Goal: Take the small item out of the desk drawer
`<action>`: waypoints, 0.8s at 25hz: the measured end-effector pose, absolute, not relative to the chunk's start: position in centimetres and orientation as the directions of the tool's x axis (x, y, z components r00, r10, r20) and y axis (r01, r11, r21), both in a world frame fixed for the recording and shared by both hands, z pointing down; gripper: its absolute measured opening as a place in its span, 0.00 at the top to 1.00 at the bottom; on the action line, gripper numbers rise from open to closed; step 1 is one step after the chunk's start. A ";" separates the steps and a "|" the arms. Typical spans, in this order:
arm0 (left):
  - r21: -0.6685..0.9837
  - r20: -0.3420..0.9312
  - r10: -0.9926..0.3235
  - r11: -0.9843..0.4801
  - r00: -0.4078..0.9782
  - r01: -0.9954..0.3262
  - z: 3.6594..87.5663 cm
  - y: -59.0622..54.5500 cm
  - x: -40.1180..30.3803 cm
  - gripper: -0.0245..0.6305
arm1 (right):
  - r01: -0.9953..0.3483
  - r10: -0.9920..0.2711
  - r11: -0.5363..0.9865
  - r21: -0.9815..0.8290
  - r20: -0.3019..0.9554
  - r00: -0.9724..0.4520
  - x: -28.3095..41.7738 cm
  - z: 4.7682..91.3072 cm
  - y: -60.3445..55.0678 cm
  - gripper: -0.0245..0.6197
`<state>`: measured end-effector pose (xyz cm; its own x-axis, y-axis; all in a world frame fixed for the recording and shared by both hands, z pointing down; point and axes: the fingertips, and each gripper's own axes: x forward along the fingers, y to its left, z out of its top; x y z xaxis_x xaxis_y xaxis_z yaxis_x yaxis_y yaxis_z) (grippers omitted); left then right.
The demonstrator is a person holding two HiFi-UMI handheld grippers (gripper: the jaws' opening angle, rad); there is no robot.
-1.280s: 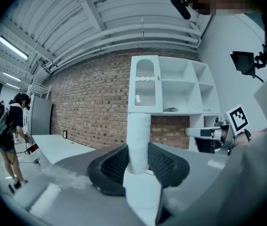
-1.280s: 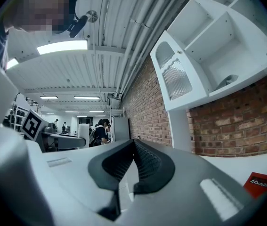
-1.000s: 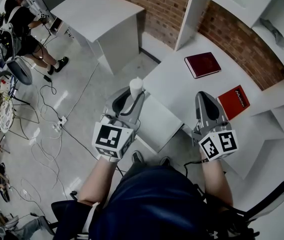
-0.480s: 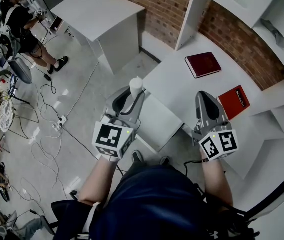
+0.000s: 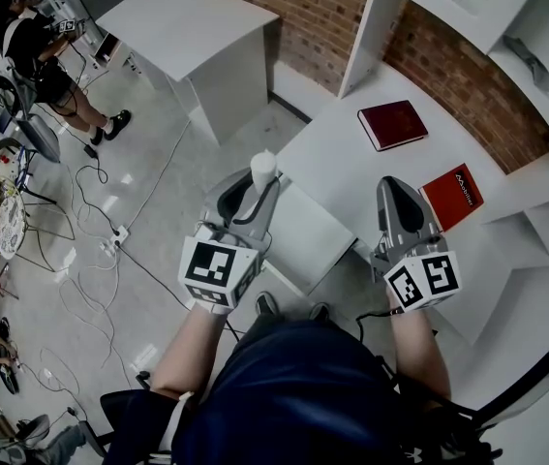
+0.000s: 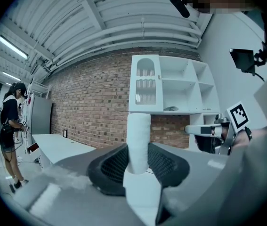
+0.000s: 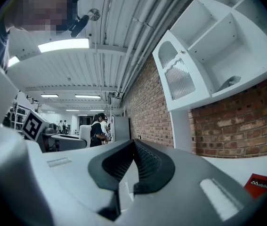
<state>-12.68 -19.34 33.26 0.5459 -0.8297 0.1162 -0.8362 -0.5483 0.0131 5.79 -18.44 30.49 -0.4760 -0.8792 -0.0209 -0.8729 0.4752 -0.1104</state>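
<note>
Two red books (image 5: 391,124) (image 5: 451,196), one white roll (image 5: 263,168), two tongs (image 5: 253,190) (image 5: 393,186)

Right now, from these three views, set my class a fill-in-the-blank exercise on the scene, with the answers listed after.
1. The left gripper has its fingers shut on an upright cylinder coloured ____.
2. The right gripper has its fingers together, holding ____.
3. The darker book and the brighter book on the white desk both have ____ covers.
4. The wall behind the desk is built of ____.
Answers: white; nothing; red; brick.
</note>
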 end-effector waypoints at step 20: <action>0.022 0.119 -0.799 -0.592 0.590 -0.806 33.8 -20.5 -13.7 0.75 | -0.901 -0.905 0.424 -0.098 -0.016 -0.424 4.7 30.4 -18.4 0.96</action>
